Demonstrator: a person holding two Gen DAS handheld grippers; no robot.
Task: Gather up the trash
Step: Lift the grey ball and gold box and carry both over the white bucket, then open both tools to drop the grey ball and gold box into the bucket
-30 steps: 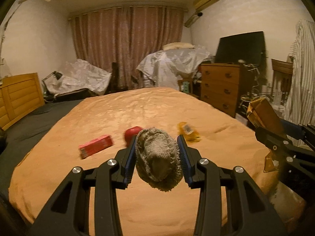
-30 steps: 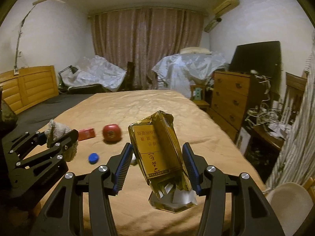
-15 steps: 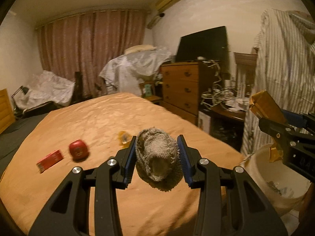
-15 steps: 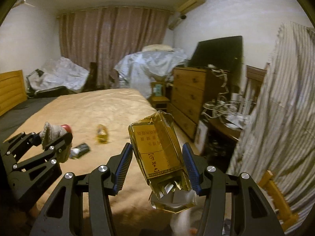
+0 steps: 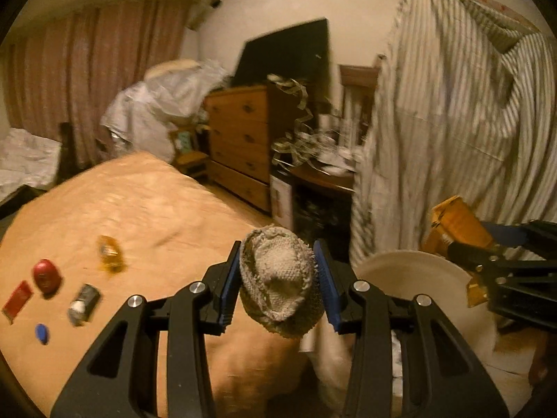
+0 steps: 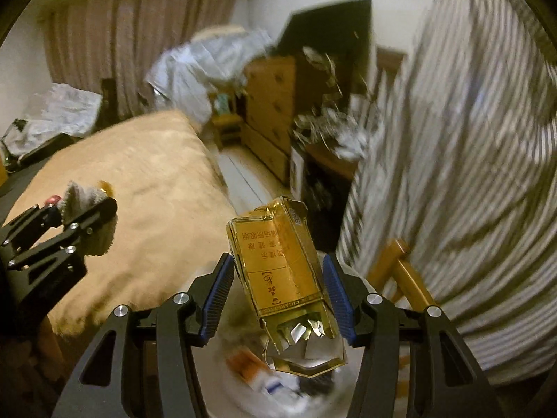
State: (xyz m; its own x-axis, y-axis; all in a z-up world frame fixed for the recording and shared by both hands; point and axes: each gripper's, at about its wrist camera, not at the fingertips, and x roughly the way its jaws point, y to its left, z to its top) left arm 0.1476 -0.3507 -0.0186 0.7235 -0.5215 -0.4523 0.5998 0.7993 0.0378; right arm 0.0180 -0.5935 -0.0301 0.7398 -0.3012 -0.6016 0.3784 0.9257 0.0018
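Observation:
My left gripper (image 5: 277, 280) is shut on a wadded grey knit cloth (image 5: 280, 278), held over the bed's near corner beside a white bin (image 5: 410, 271). My right gripper (image 6: 278, 287) is shut on a crumpled gold cigarette pack (image 6: 278, 264), held above the bin's contents (image 6: 264, 379). In the left wrist view the right gripper (image 5: 487, 254) shows at the right edge with the gold pack (image 5: 452, 223). In the right wrist view the left gripper (image 6: 83, 209) shows at the left with the cloth (image 6: 80, 198).
On the orange bedspread (image 5: 139, 209) lie a red round thing (image 5: 47, 275), a red packet (image 5: 17, 301), a dark wrapper (image 5: 83, 304), a blue cap (image 5: 41, 332) and a yellow wrapper (image 5: 109, 254). A striped cloth (image 5: 452, 122) hangs right, over a wooden chair (image 6: 400, 271). A dresser (image 5: 240, 139) stands behind.
Both grippers swung right, off the middle of the bed toward its right corner. The white bin came into view under them. Both keep their grip on the cloth and the gold pack.

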